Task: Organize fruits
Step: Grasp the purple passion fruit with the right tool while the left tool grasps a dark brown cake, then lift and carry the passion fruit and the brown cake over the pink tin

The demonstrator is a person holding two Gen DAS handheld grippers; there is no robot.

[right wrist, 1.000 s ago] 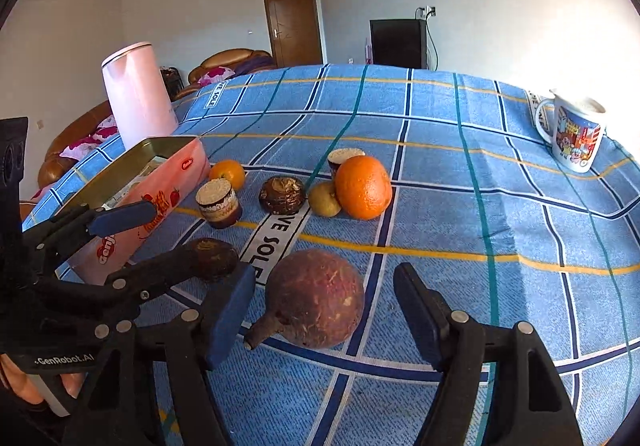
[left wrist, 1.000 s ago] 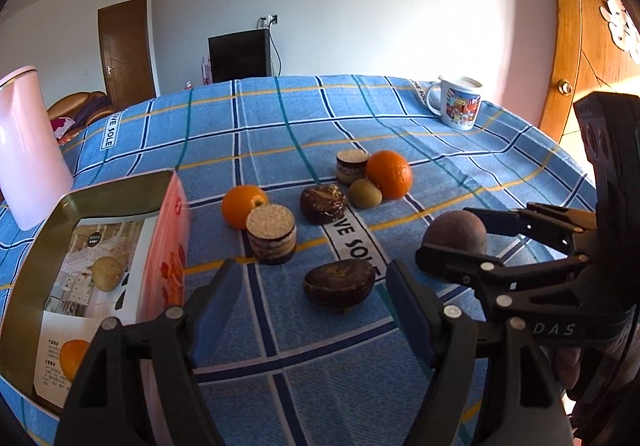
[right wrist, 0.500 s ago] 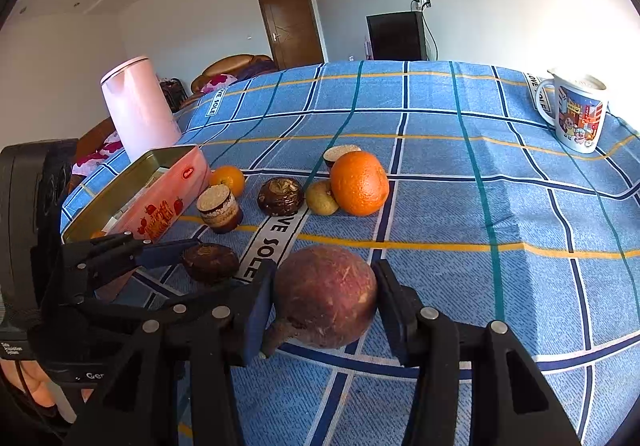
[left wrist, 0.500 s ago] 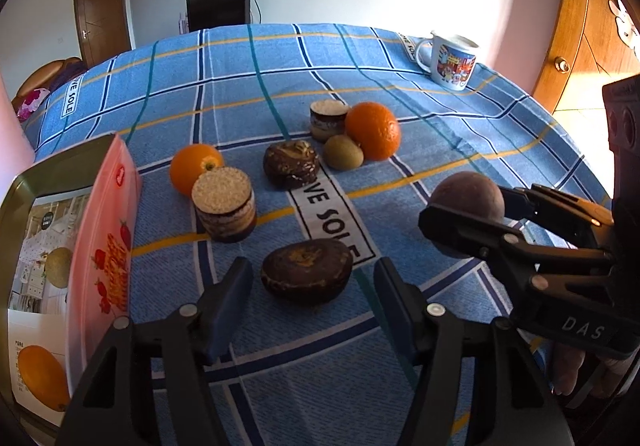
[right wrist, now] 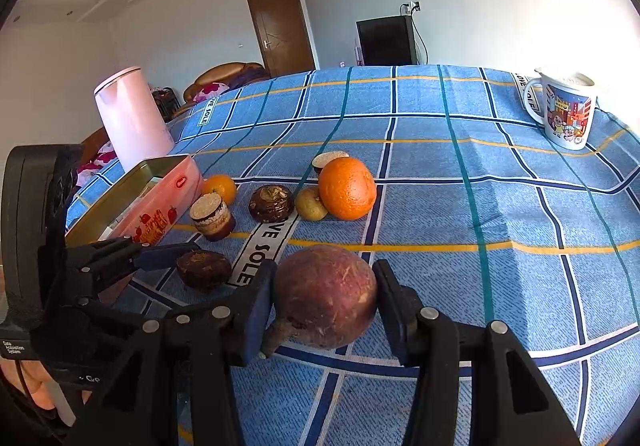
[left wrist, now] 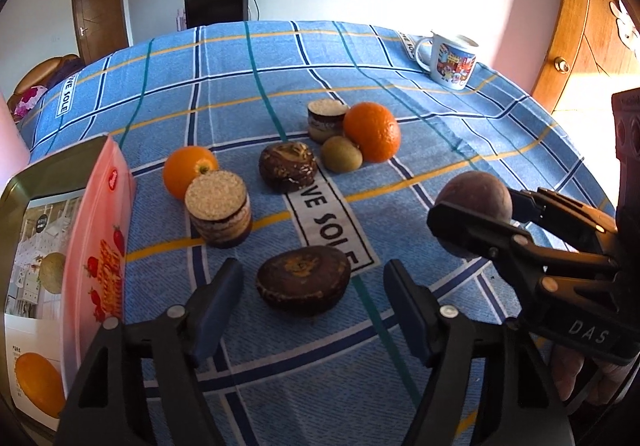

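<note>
right gripper: pinching the red fruit, both pads touching its sides; fruit sits at cloth level, can't tell if lifted
left gripper: spread wide, fingers either side of the dark bun, not touching it
dark bun: flat on the cloth, just in front of the "SOLE" print; in right view it lies between the left gripper's fingers
red fruit, left view: round, dark, seen behind the right gripper's near finger, right of the bun
tin: pink box with strawberry print, open top, at left edge of cloth; an orange and a pale round fruit show inside, can't tell if real or printed
small orange: on the cloth beside the tin, touching the cake stack in front of it
second bun: centre of the cloth, behind the print
kiwi: touching the big orange
second stack: just behind the kiwi, left of the big orange
mug: far right edge, well apart from the fruit
pink kettle: behind the tin, left side
hands: skin visible under each gripper body at frame edges
</note>
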